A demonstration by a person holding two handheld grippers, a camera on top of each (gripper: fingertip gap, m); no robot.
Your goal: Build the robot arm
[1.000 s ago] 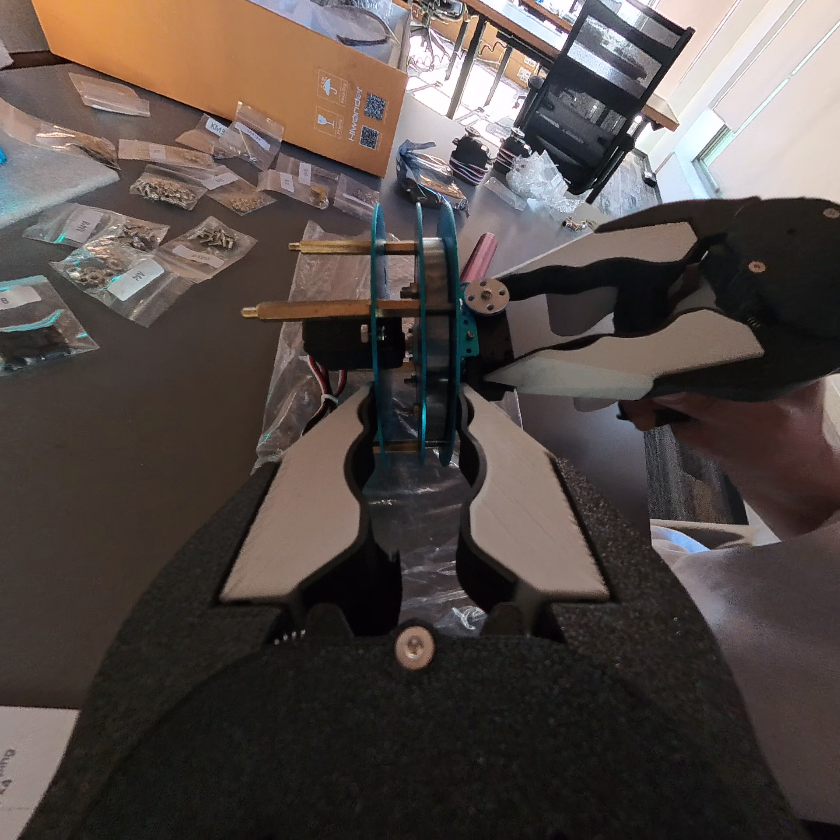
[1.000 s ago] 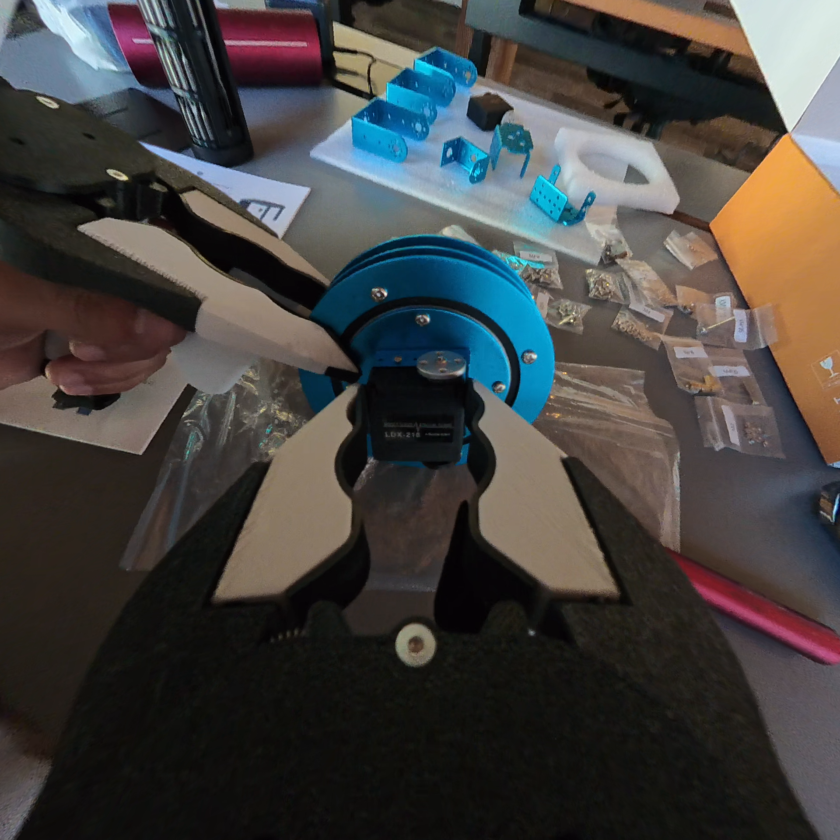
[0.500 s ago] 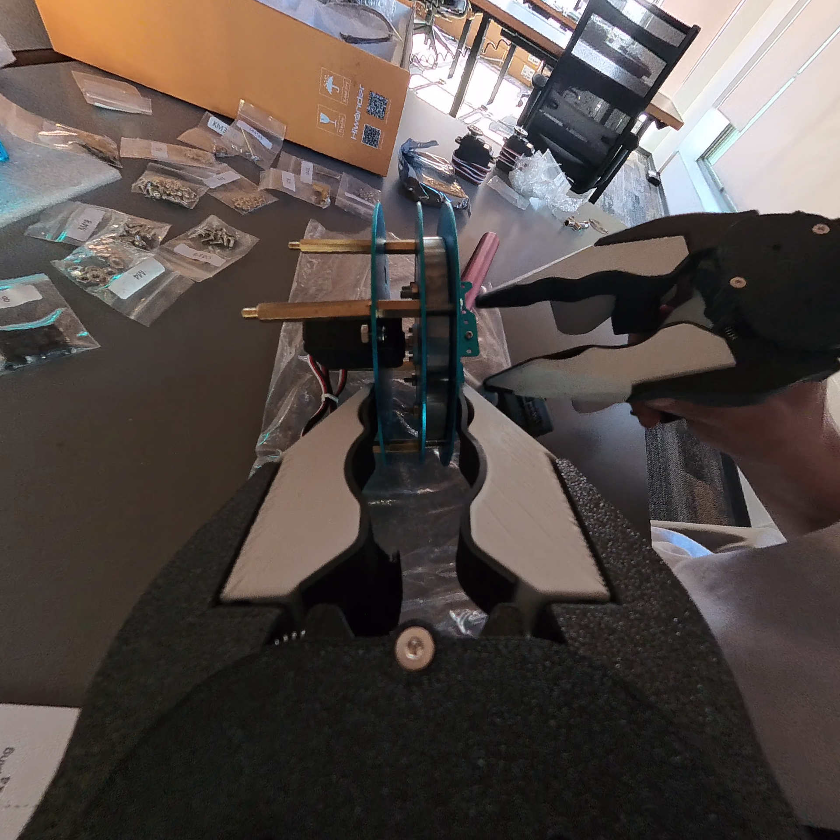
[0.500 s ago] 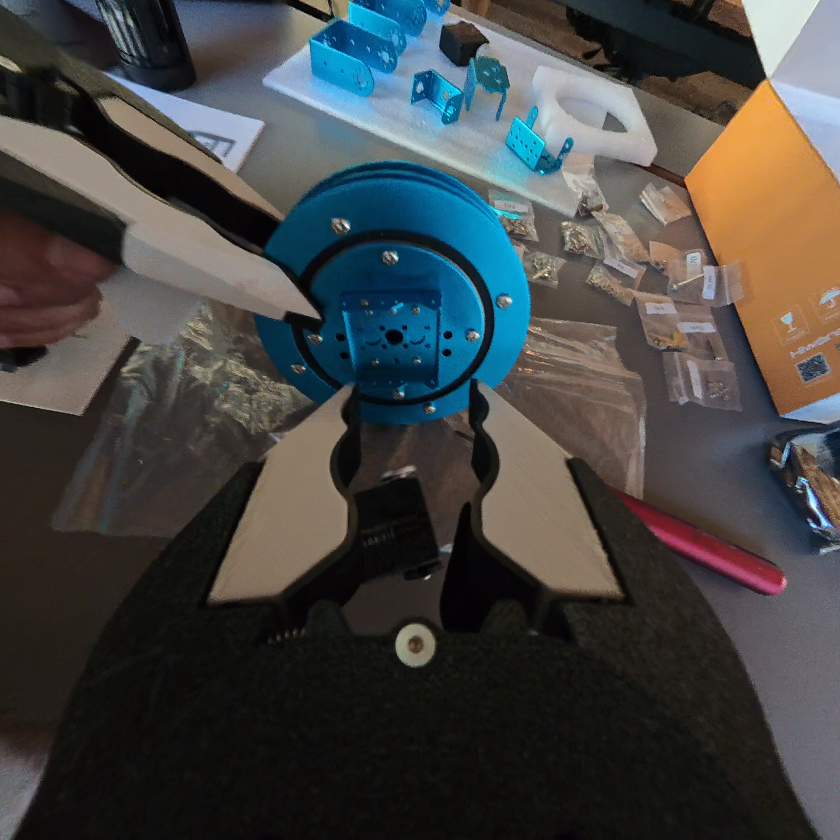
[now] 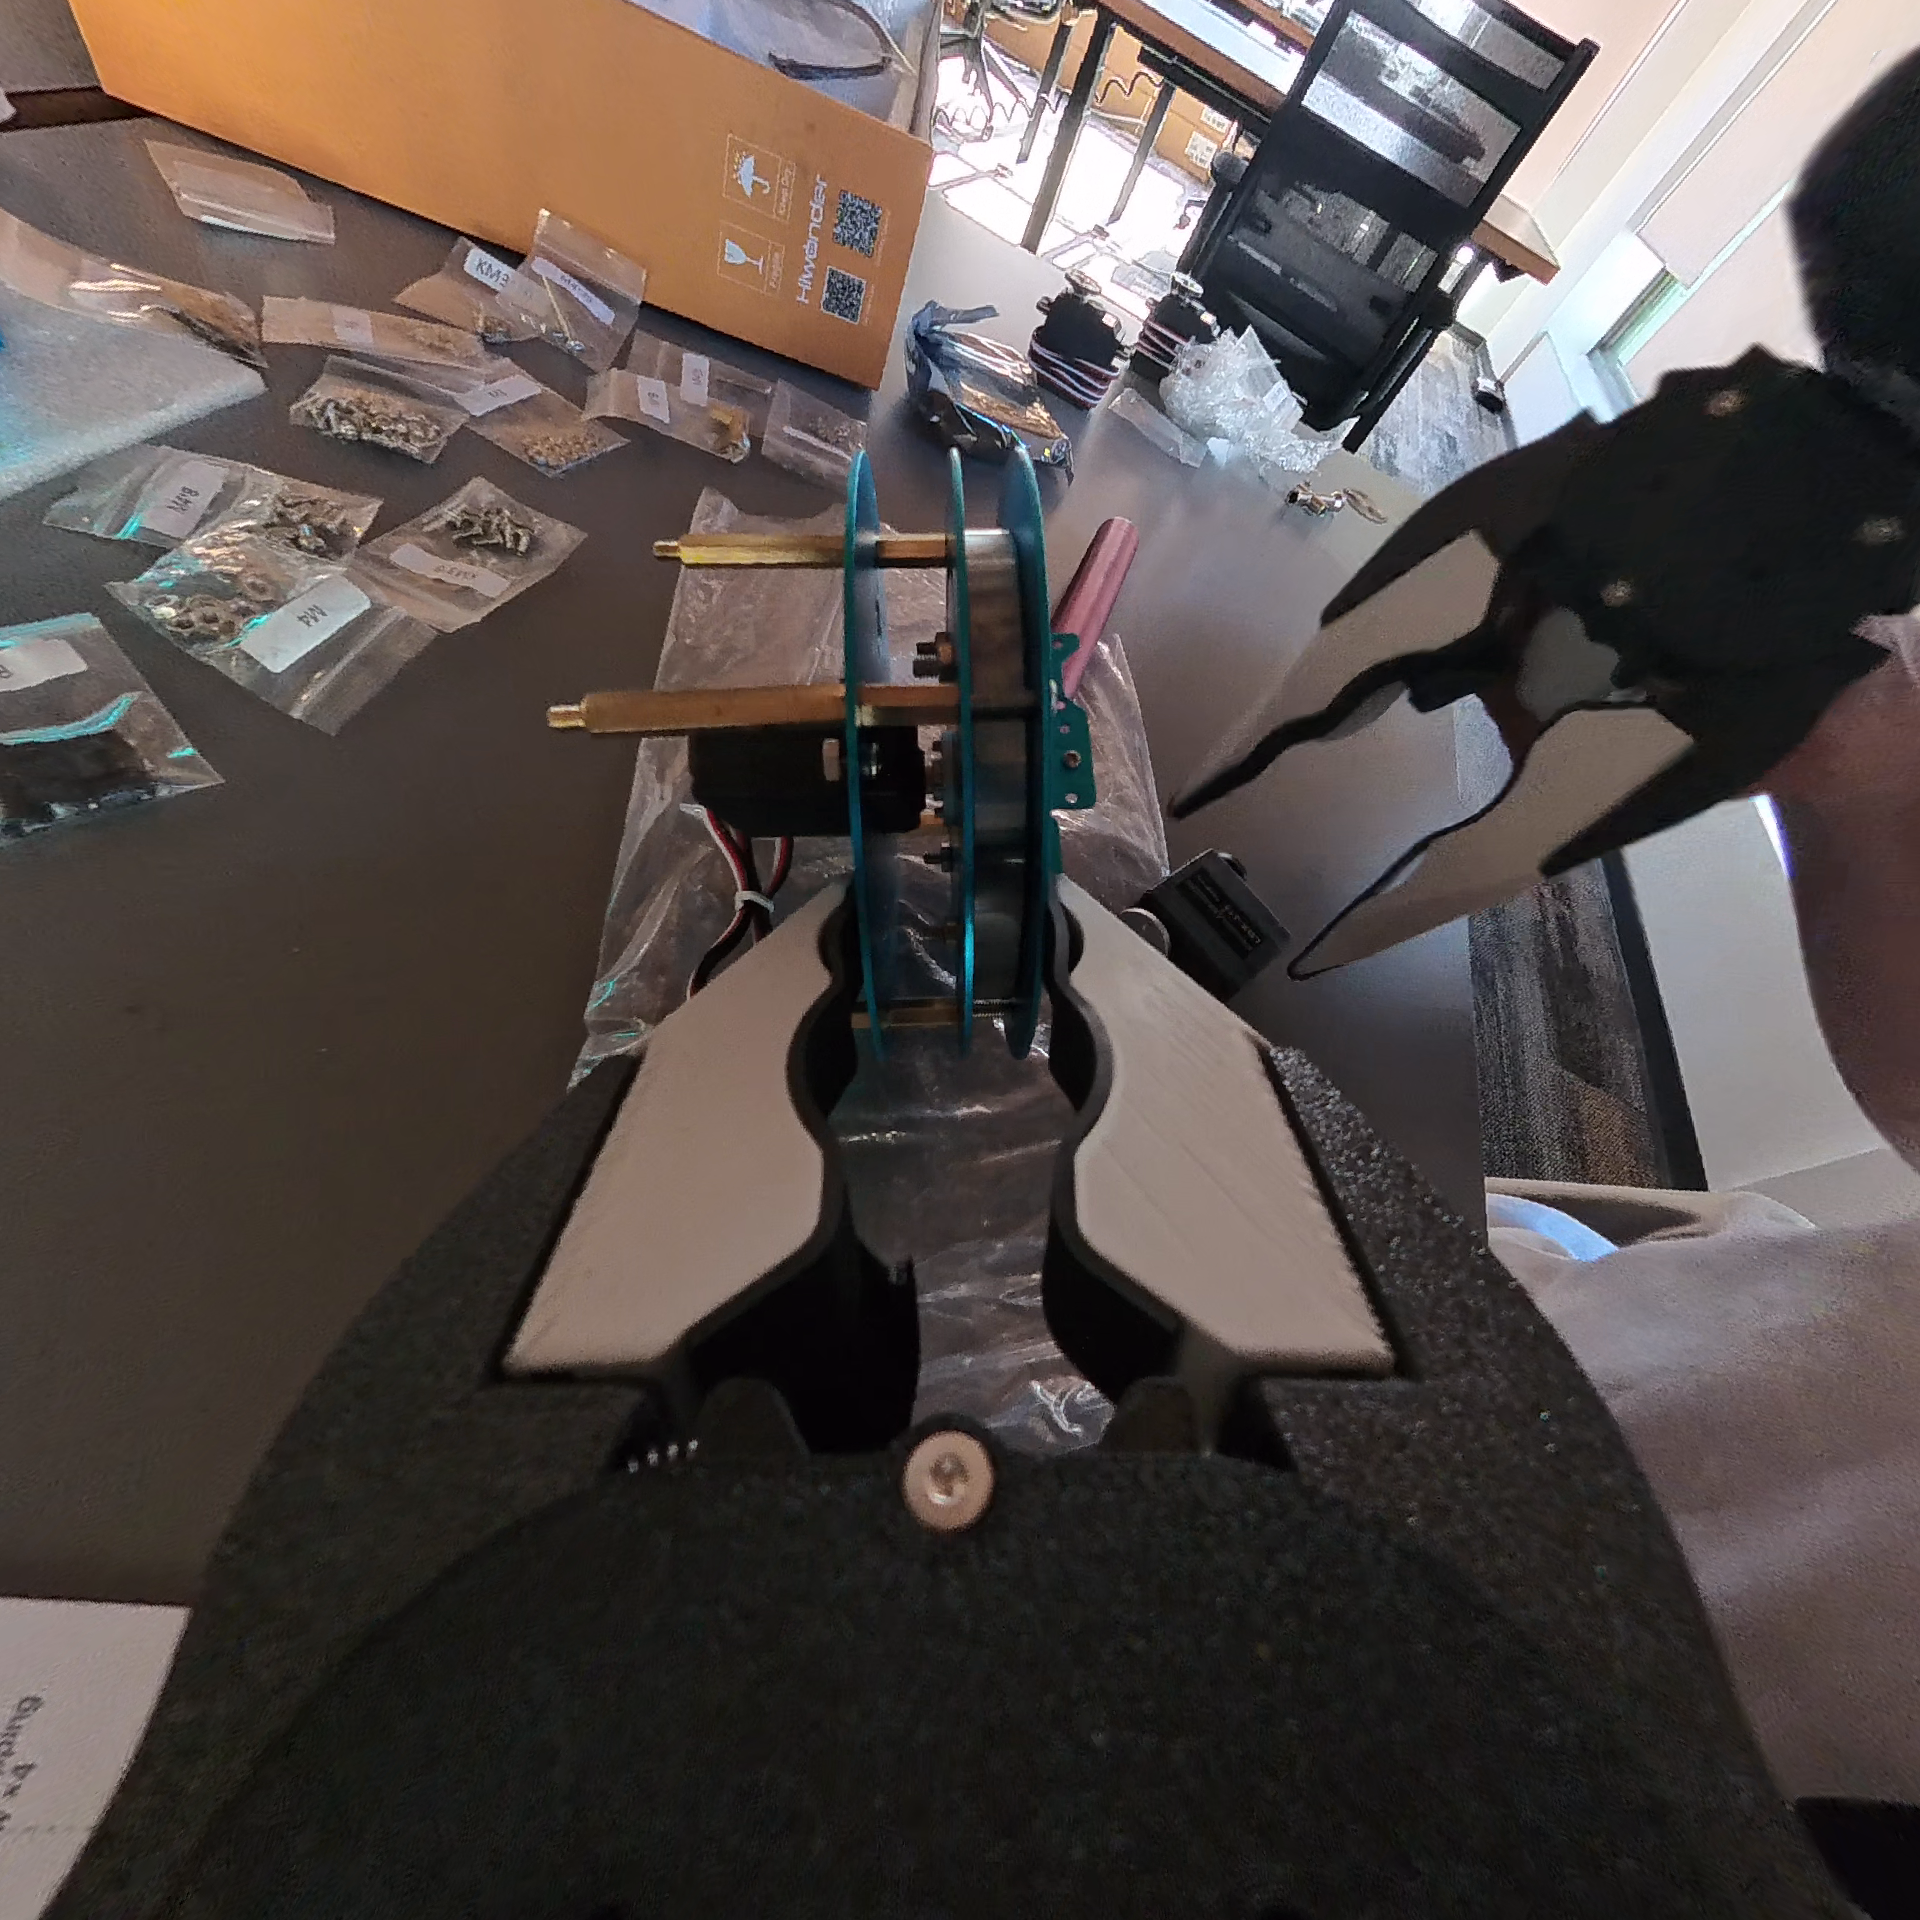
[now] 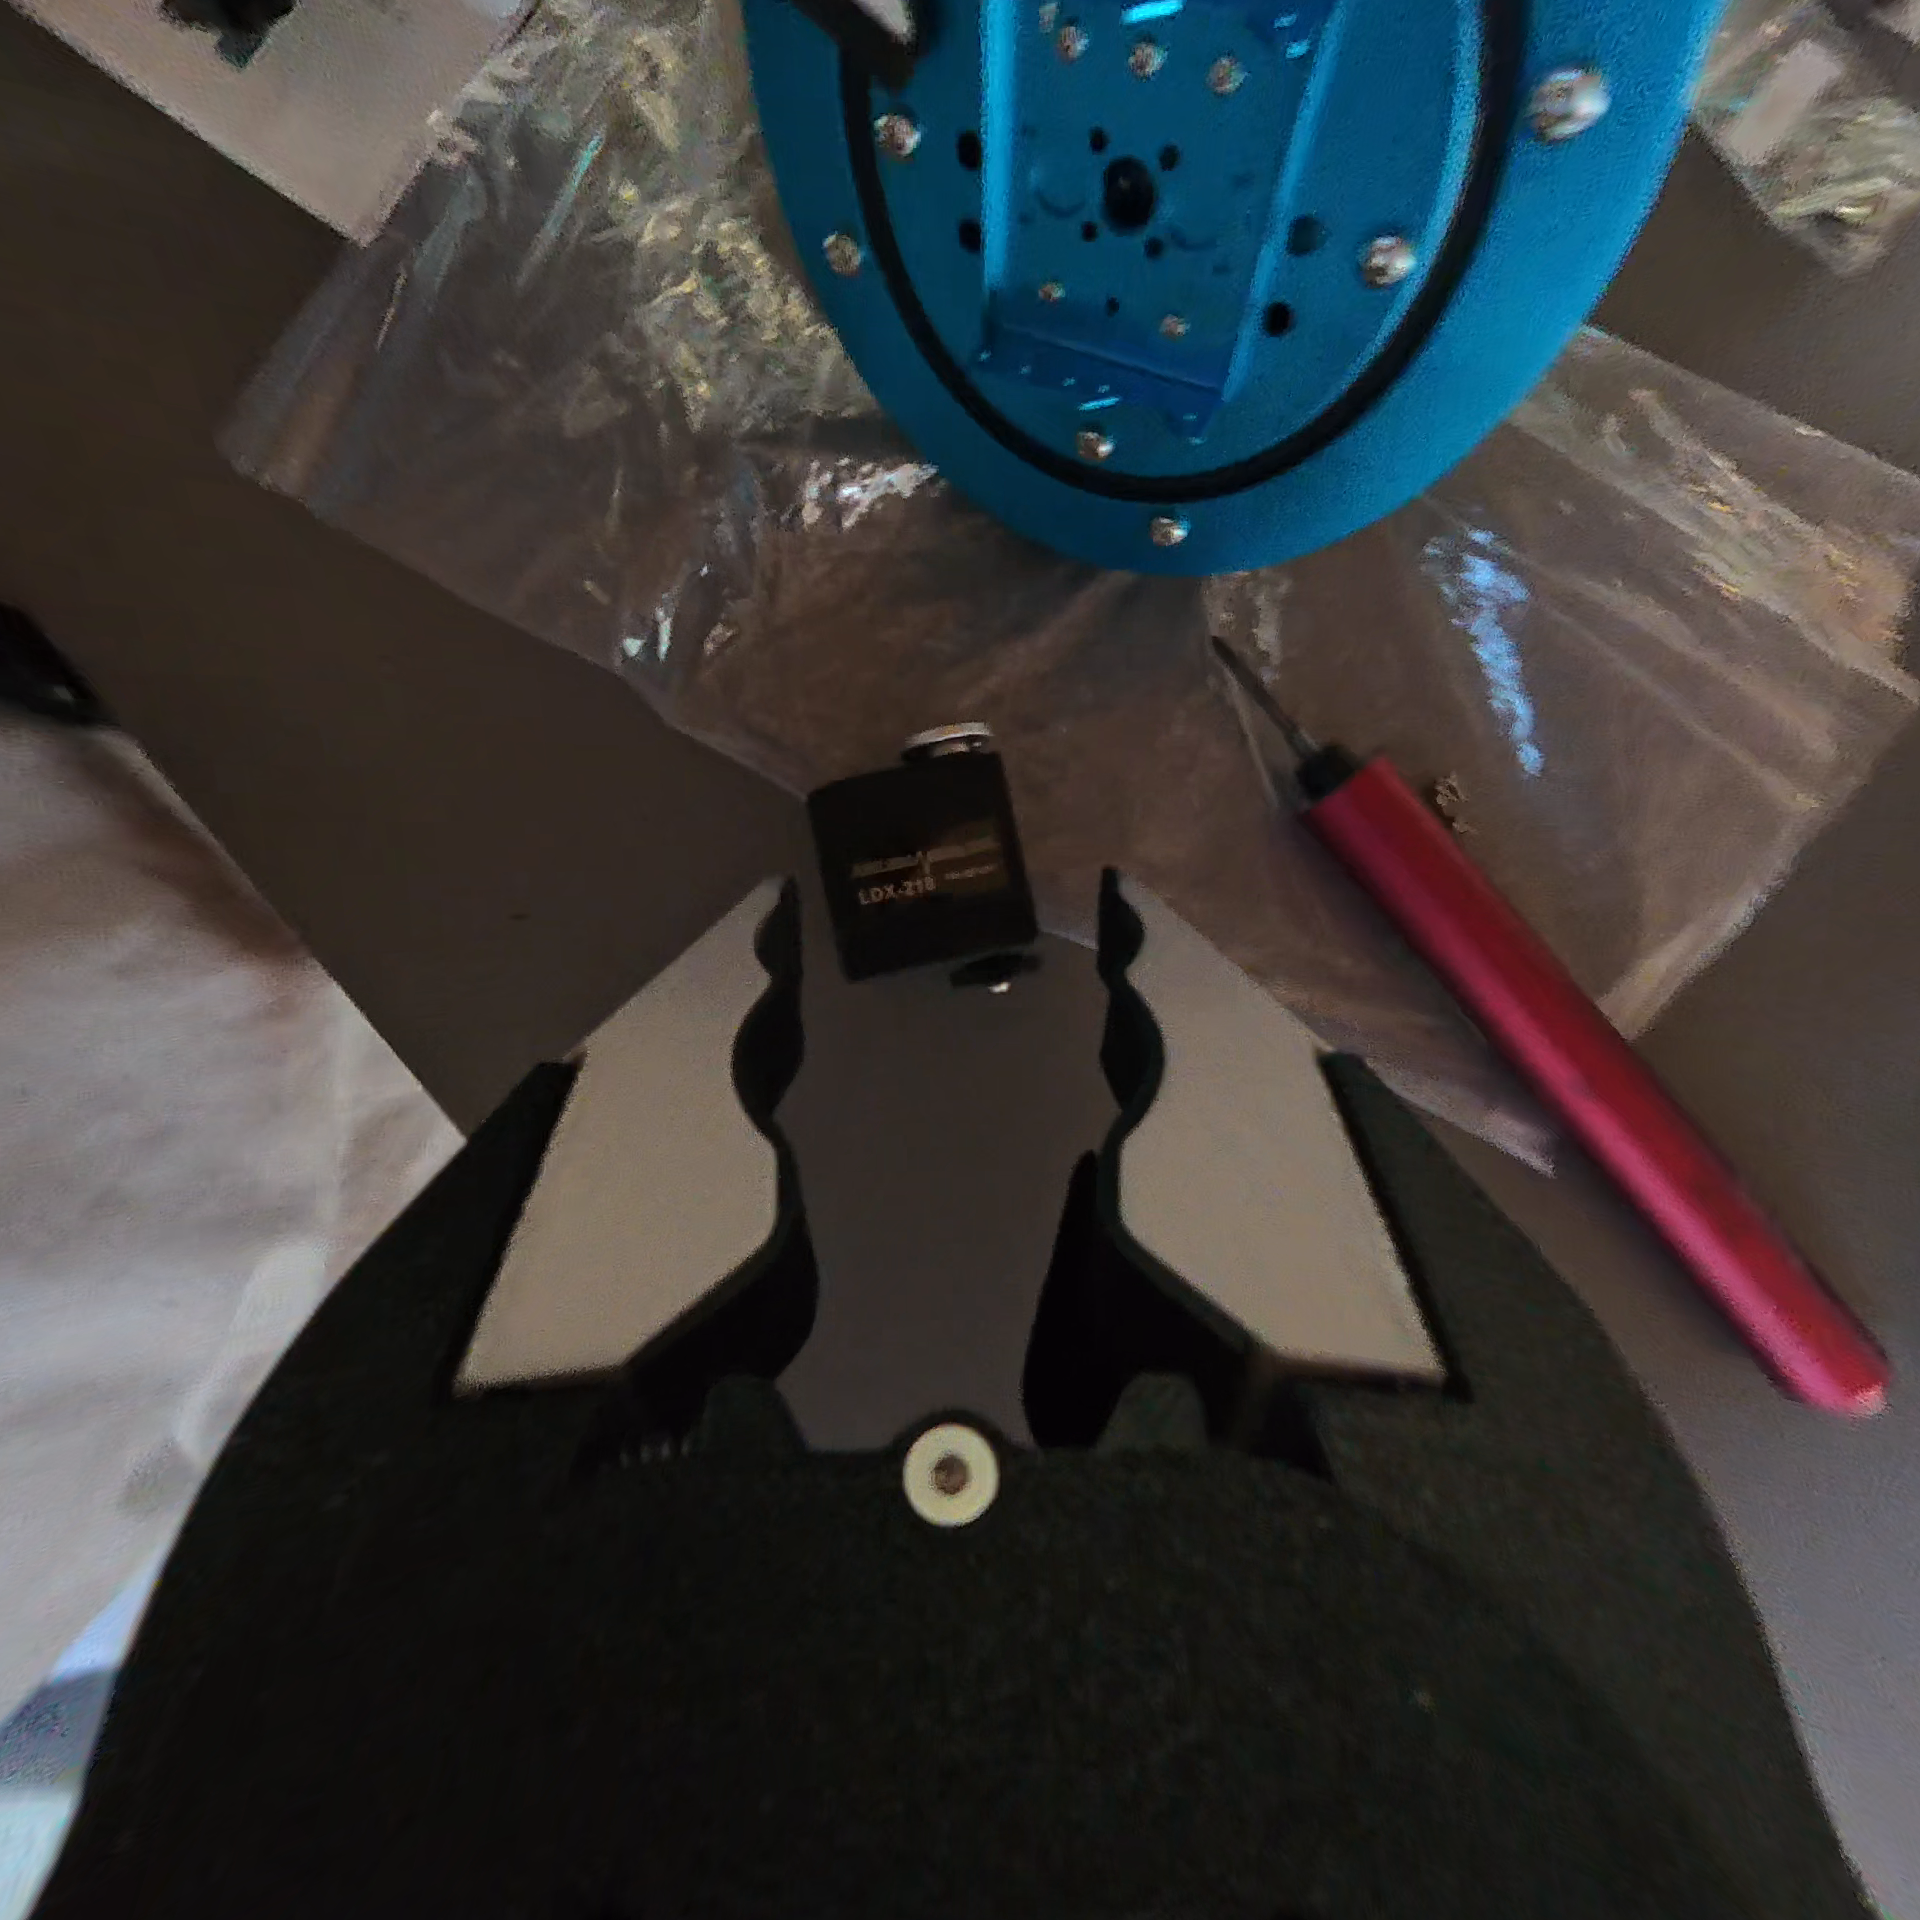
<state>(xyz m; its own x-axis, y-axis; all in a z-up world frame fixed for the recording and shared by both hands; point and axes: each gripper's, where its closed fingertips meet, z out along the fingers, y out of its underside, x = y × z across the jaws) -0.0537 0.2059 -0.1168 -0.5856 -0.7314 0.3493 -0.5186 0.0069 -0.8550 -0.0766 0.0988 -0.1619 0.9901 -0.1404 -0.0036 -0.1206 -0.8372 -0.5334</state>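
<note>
1. Between the left tongs [image 5: 951, 940] sits a blue disc stack [image 5: 961, 748], three round plates on gold posts, stood on edge. The tongs are clenched on its lower rim and hold it just above a clear plastic bag [image 5: 935, 1143] on the desk [image 5: 312, 1039].
2. Off to the side, the right tongs [image 6: 943, 914] are spread wide and hold nothing. Their tips hang over a small black motor block [image 6: 925, 883].
3. That block lies flat on the desk, near the side where the person stands, close to the bag's edge. It does not touch the tongs.
4. Beside the block lies a pink screwdriver [image 6: 1590, 1081], partly on the bag.
5. Farther back, little bags of screws [image 5: 312, 613] and an orange box [image 5: 499, 145] sit by the far edge.
6. What could go wrong: the disc stack is held only by its thin rim, so it could tip or slip out. The bag is slippery, so the block could slide if the tongs bump it.
</note>
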